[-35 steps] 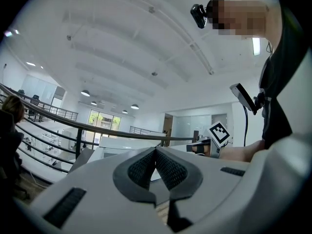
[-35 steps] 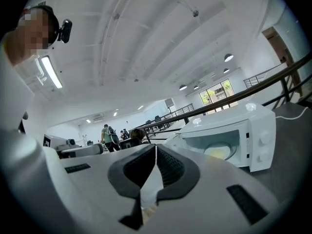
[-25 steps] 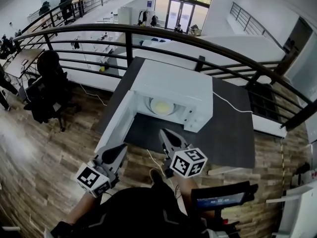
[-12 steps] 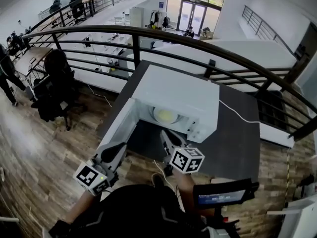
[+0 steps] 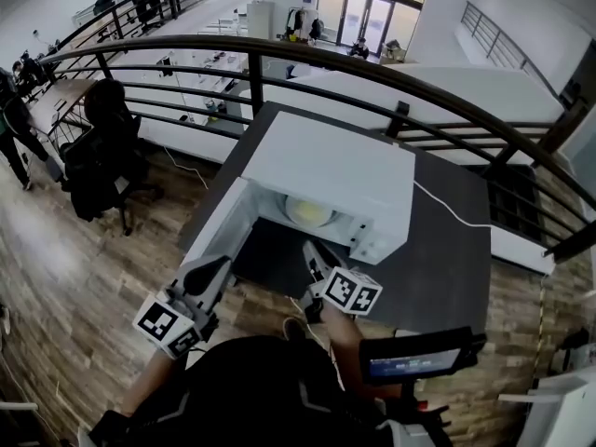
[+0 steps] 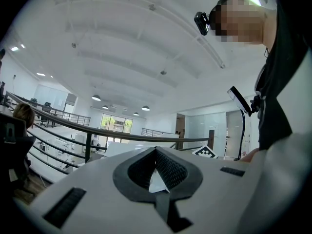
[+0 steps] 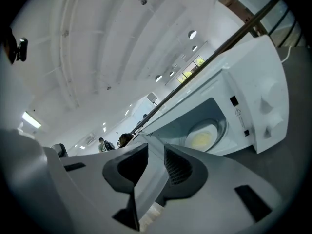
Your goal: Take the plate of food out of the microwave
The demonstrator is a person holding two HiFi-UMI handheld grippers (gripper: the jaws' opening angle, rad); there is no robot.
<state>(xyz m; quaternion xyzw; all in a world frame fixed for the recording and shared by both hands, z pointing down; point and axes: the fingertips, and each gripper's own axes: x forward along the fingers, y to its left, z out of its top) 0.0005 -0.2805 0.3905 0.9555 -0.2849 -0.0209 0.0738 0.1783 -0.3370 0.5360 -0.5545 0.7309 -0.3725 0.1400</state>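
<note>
Jaws of the left gripper [image 5: 216,268], at the lower left of the head view, meet at their tips and hold nothing; its own view [image 6: 156,152] shows only railing and ceiling beyond them. Just right of it the microwave door [image 5: 219,226] stands swung wide open. Behind the door, in the frame's middle, the plate of food [image 5: 307,210] sits deep in the cavity of the white microwave [image 5: 326,161], a pale disc with a yellowish heap on it. The right gripper [image 5: 317,252] hovers in front of the opening, well short of the plate. Its jaws have just been opening and now stand a narrow slit apart with nothing between them; its view [image 7: 156,149] looks up at the plate [image 7: 201,139] in the upper right. The microwave rests on a dark table [image 5: 438,250].

The plate looks stiff, smooth and breakable, probably slippery at the edge, and the food would slide if it tipped. The near rim seems the place to pinch, with wider jaws, keeping it level.
</note>
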